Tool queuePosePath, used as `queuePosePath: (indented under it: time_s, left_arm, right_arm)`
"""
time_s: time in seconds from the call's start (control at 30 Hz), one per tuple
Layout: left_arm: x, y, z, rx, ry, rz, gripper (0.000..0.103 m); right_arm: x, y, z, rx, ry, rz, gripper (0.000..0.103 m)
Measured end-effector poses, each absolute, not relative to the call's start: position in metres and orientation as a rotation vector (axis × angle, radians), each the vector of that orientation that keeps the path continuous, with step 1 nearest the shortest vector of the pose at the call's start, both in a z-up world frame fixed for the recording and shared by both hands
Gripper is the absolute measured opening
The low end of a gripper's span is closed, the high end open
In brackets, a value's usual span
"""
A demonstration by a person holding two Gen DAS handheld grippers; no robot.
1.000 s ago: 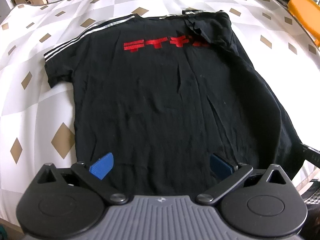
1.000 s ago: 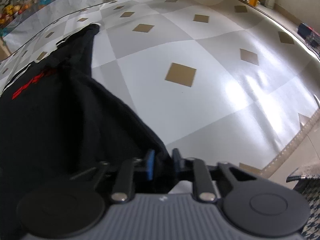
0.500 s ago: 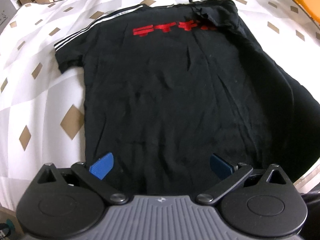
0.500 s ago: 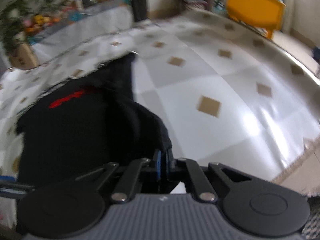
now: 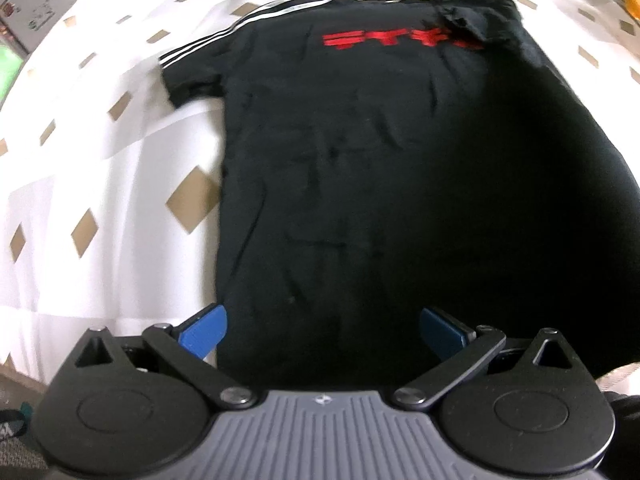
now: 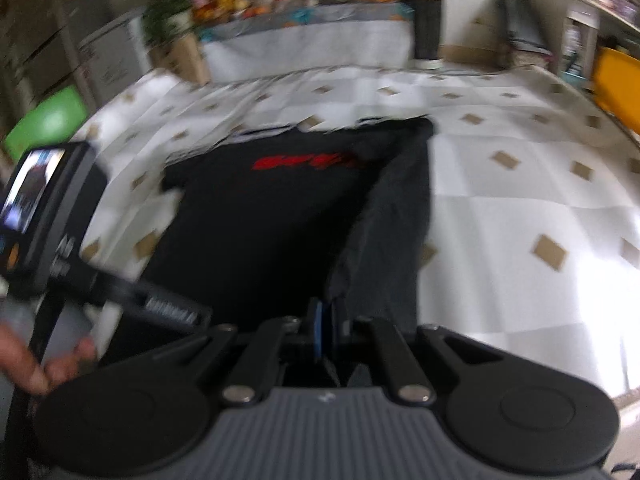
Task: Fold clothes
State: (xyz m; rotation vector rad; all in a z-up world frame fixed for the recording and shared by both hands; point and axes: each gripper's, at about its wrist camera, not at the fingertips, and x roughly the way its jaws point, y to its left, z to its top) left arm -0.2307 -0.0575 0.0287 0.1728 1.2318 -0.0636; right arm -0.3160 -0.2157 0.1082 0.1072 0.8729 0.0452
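Black T-shirt (image 5: 360, 168) with red lettering (image 5: 400, 40), white shoulder stripes (image 5: 248, 26), white cloth (image 5: 100, 152) with tan diamonds

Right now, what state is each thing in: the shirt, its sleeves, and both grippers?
Black T-shirt: flat, right edge lifted.
Left sleeve: spread out flat.
Right sleeve: folded in over the print.
Left gripper: open, holding nothing.
Right gripper: shut on the shirt's right edge.

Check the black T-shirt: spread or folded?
Mostly spread: black T-shirt lies flat; right gripper lifts one side edge, shut on it.
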Motion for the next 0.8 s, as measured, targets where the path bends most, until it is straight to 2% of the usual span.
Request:
queuePosePath:
  time_s: [0.2,0.27,0.3,0.33,0.47,0.8]
  left_arm:
    - [-0.233,-0.054,0.025,0.174,1.244,-0.046,0.103]
    - [-0.234,-0.055,0.025,0.175,1.242,-0.059,0.103]
    - [-0.235,-0.056,0.025,0.177,1.243,-0.066,0.103]
    - [-0.235,-0.057,0.024,0.180,1.246,-0.070,0.103]
    - [-0.234,-0.059,0.024,0.186,1.249,-0.068,0.103]
    - [-0.236,-0.066,0.025,0.167,1.252,-0.123,0.103]
  right_arm:
    - [-0.313,-0.185,0.072,-0.102,0.999,0.086,0.007]
    - [-0.310,-0.186,0.059,-0.112,1.077,0.051,0.024]
    - [-0.311,-0.190,0.057,-0.084,1.087,0.035,0.036]
    - [-0.312,-0.193,0.061,-0.045,1.072,0.035,0.039]
    - [-0.315,-0.207,0.080,0.003,0.987,-0.047,0.043]
    - [-0.318,-0.253,0.071,0.185,1.013,-0.286,0.048]
